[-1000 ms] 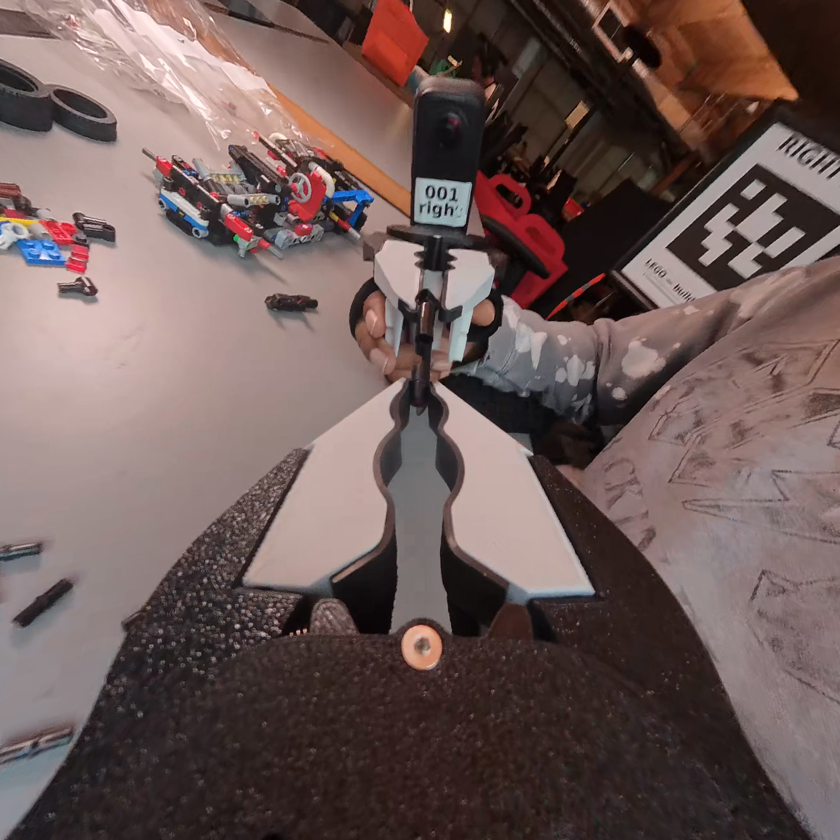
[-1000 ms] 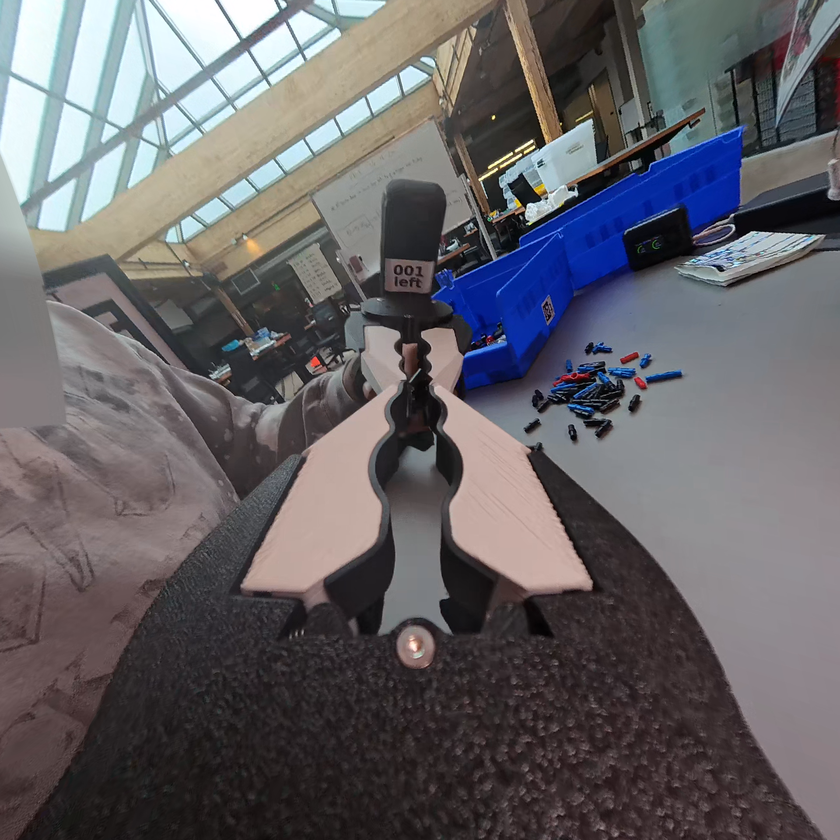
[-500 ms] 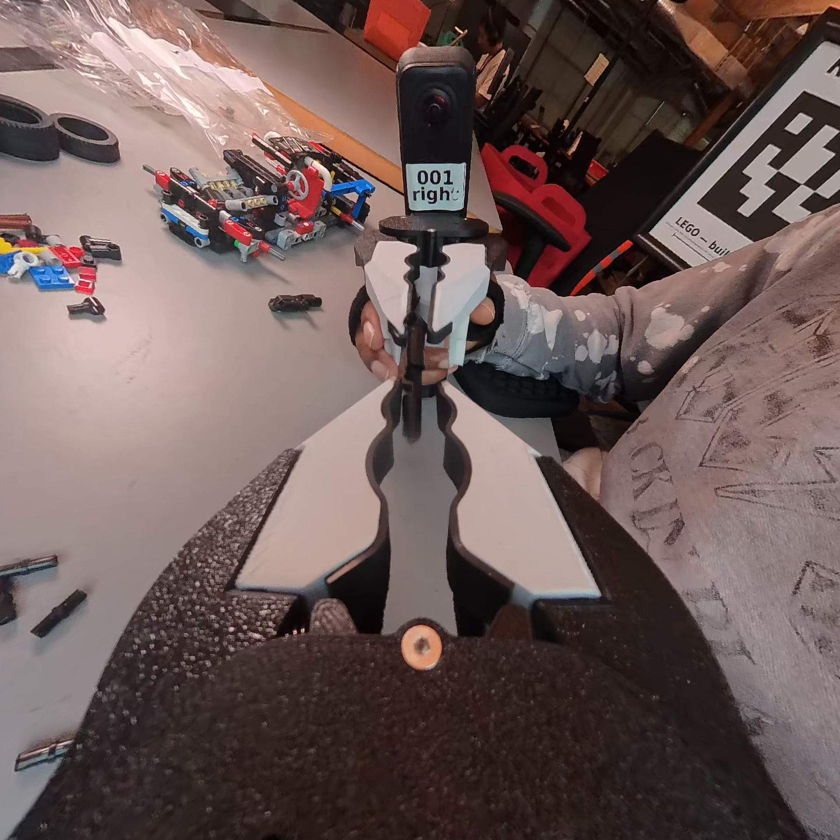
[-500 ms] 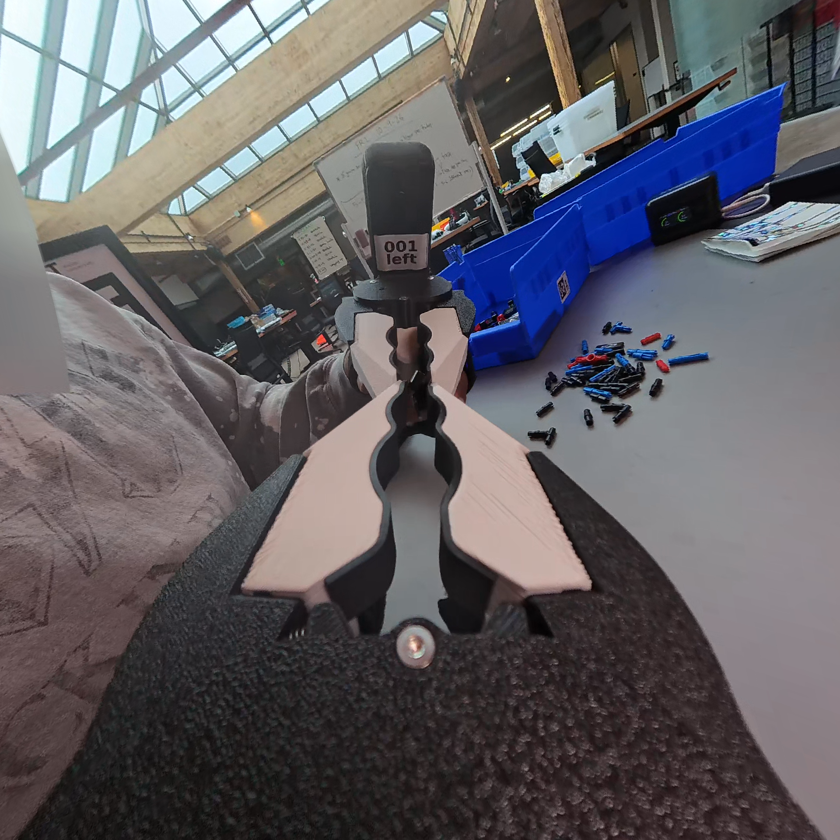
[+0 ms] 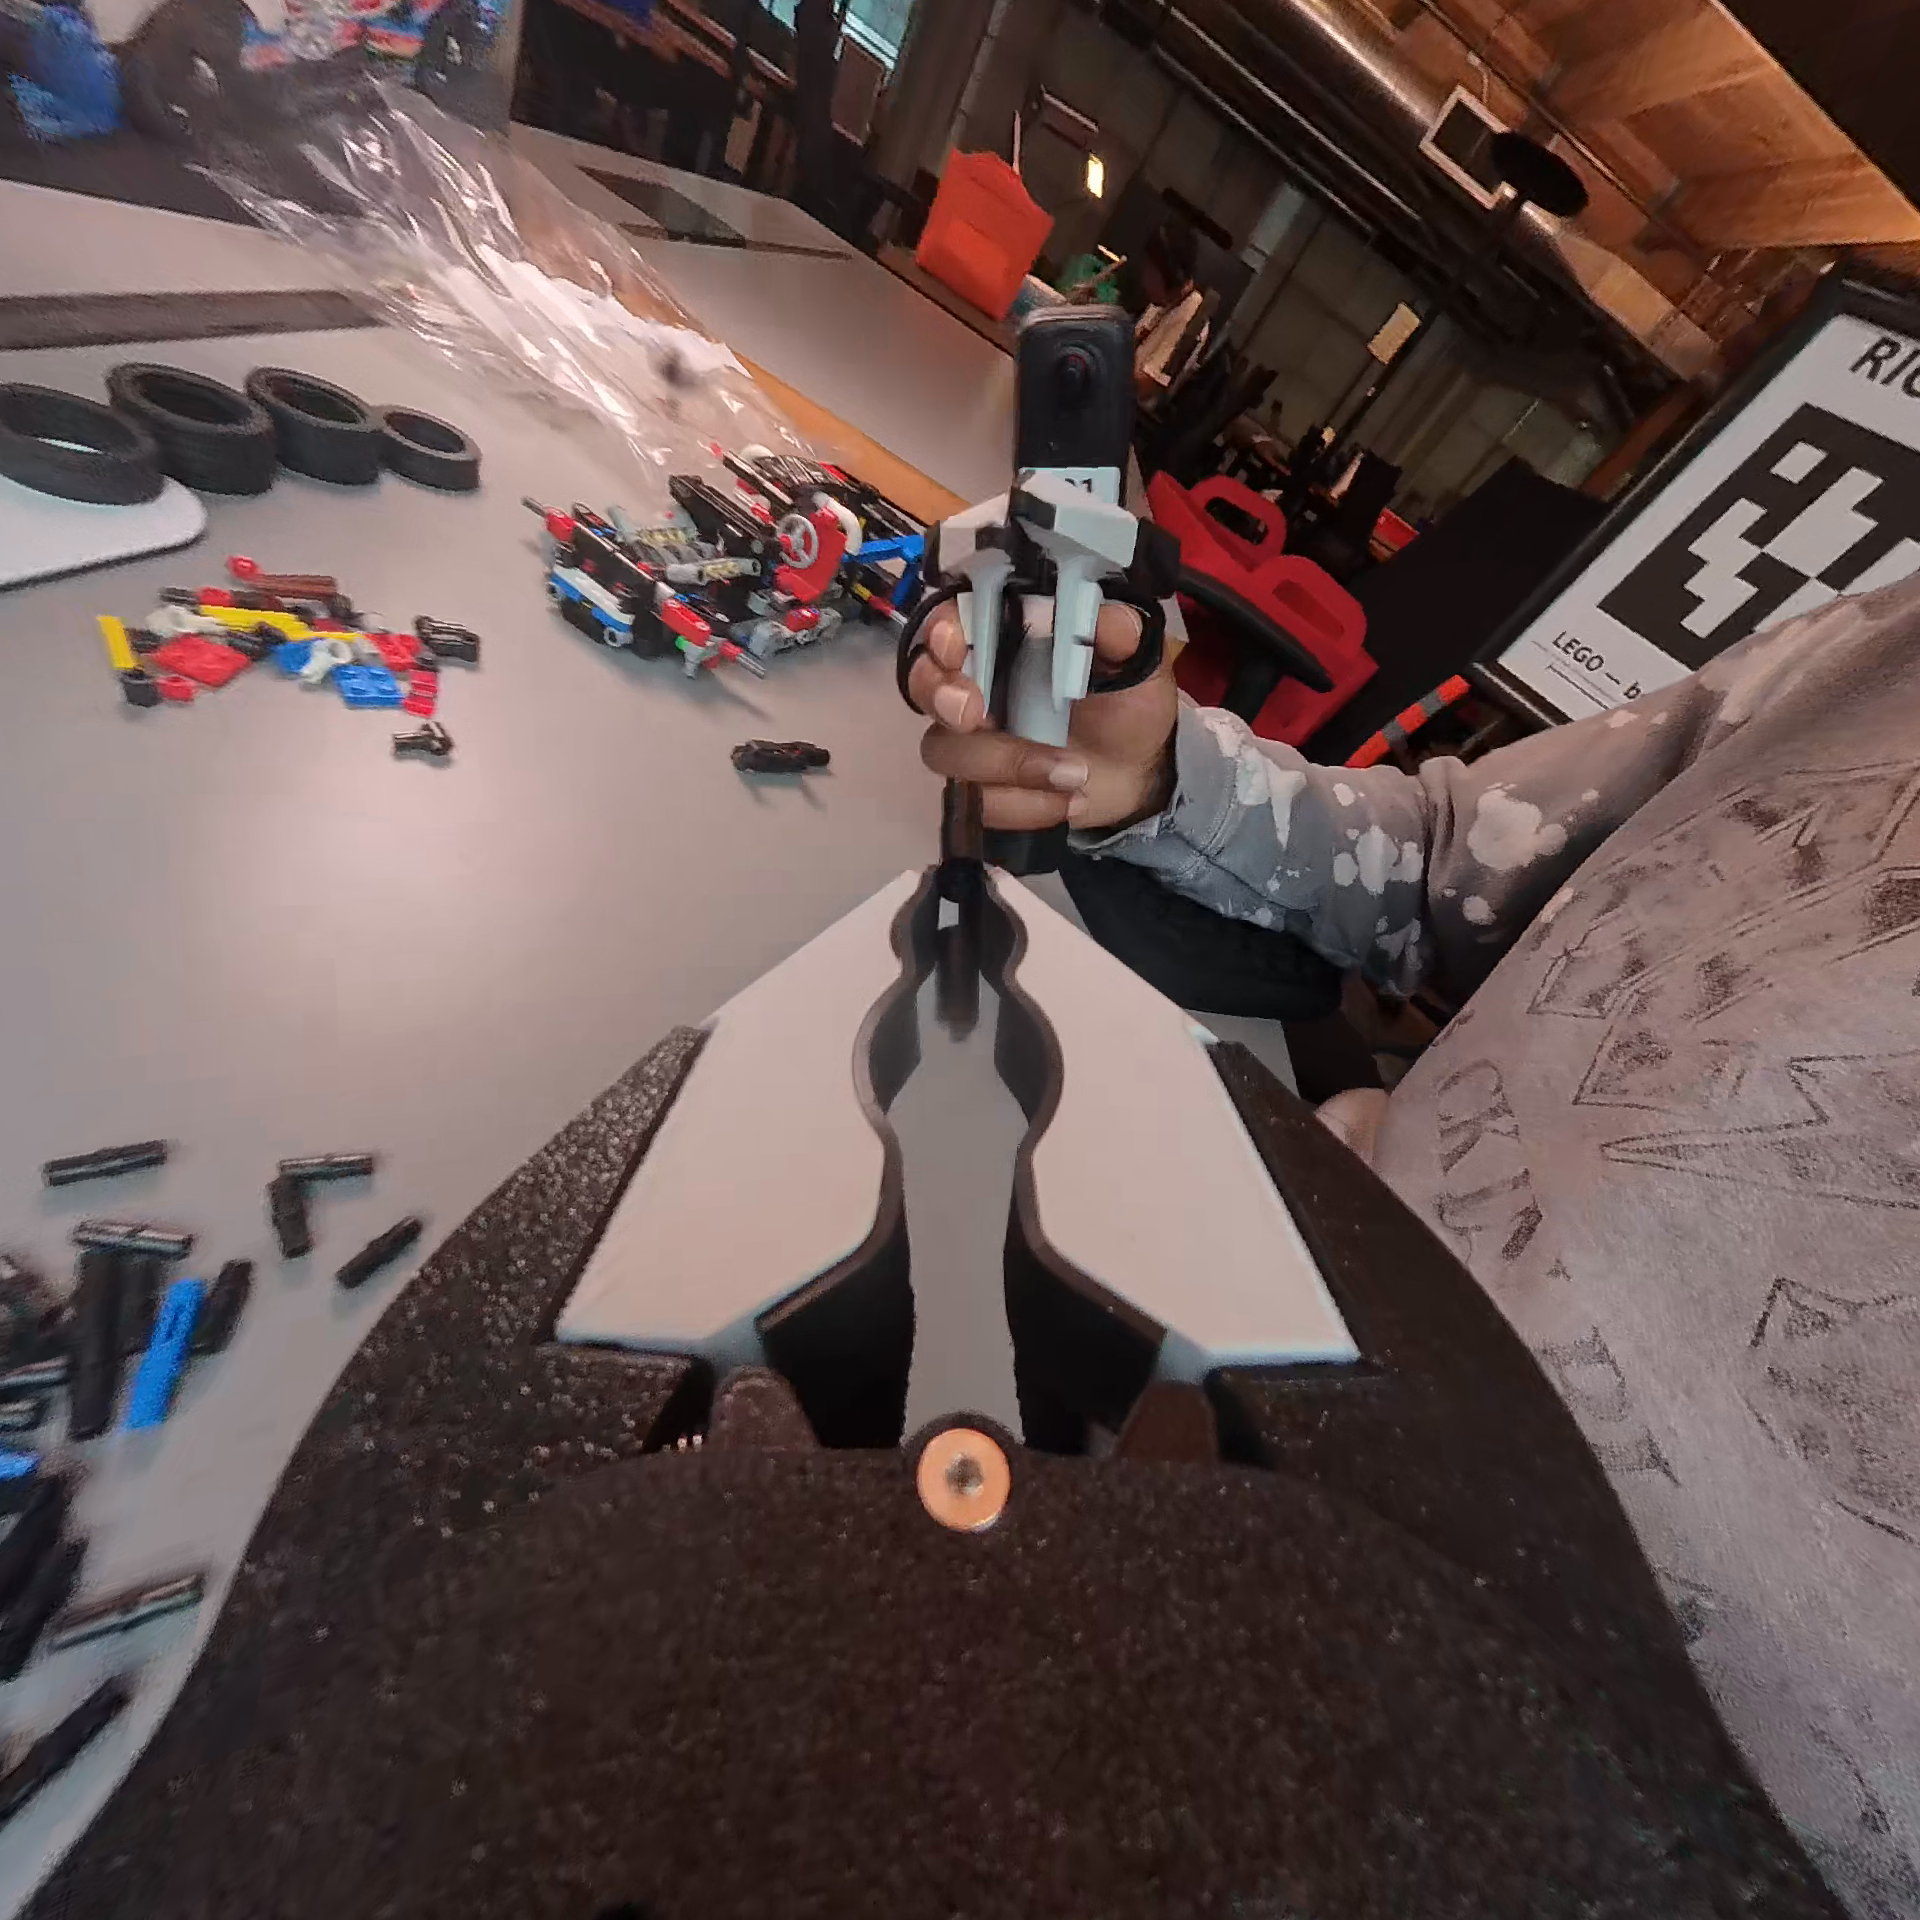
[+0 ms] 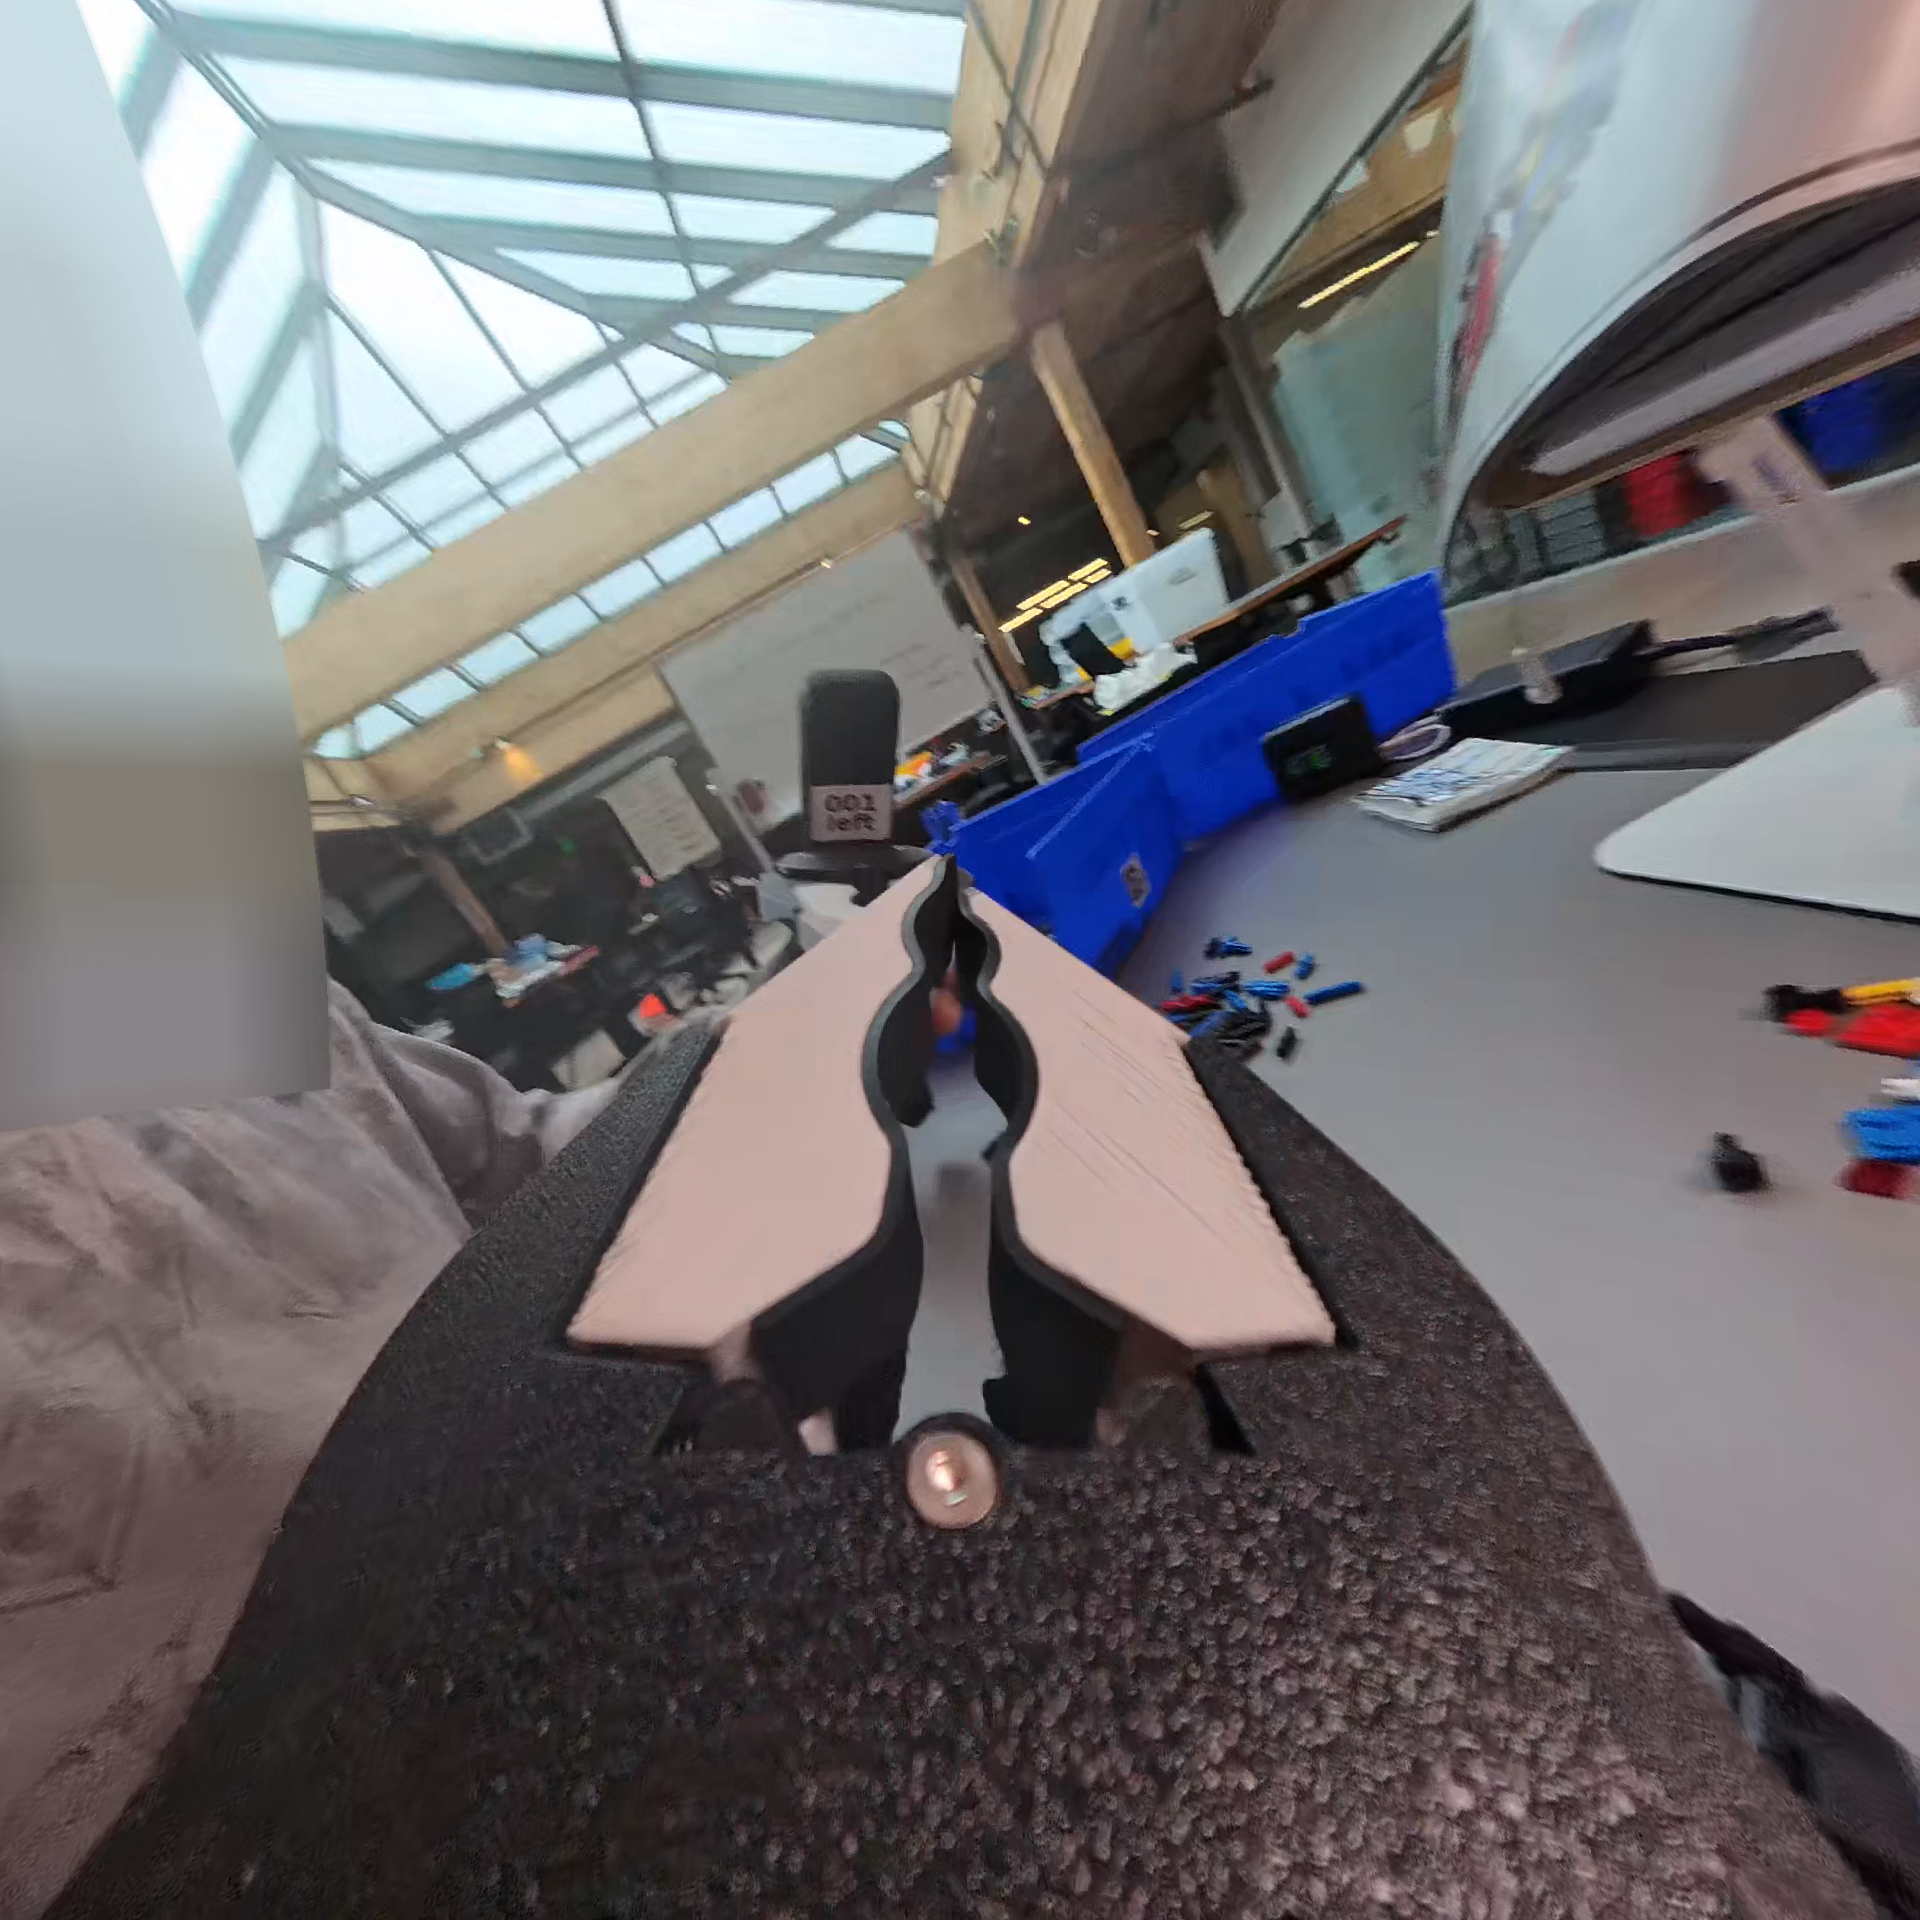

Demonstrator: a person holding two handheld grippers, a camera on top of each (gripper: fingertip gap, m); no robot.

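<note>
My left gripper (image 5: pixel 958 883) is shut on a thin black rod (image 5: pixel 957 977) that stands upright between its grey fingertips and pokes out above them. In the left wrist view my right gripper (image 5: pixel 1031 665) is just beyond the rod's top end, held in a hand (image 5: pixel 1039 774) and apart from the rod. In the right wrist view the right gripper (image 6: pixel 945 871) has its pink fingertips closed together, with nothing seen between them. The left gripper's black camera post (image 6: pixel 847 769) rises behind them.
A half-built brick car (image 5: pixel 727 566), black tyres (image 5: pixel 208 436), loose coloured bricks (image 5: pixel 281 655) and black pins (image 5: pixel 312 1195) lie on the grey table (image 5: pixel 416 935). Blue bins (image 6: pixel 1195 810), a pile of small pins (image 6: pixel 1247 997) and a white stand base (image 6: pixel 1787 821) are on the right. A grey sleeve (image 5: pixel 1351 842) crosses in. Tip to tip, the grippers are about 11 cm apart.
Both grippers held the black rod tip to tip. The right gripper has now let go, closed and moved back from it. The left gripper keeps the rod. Both views have swung.
</note>
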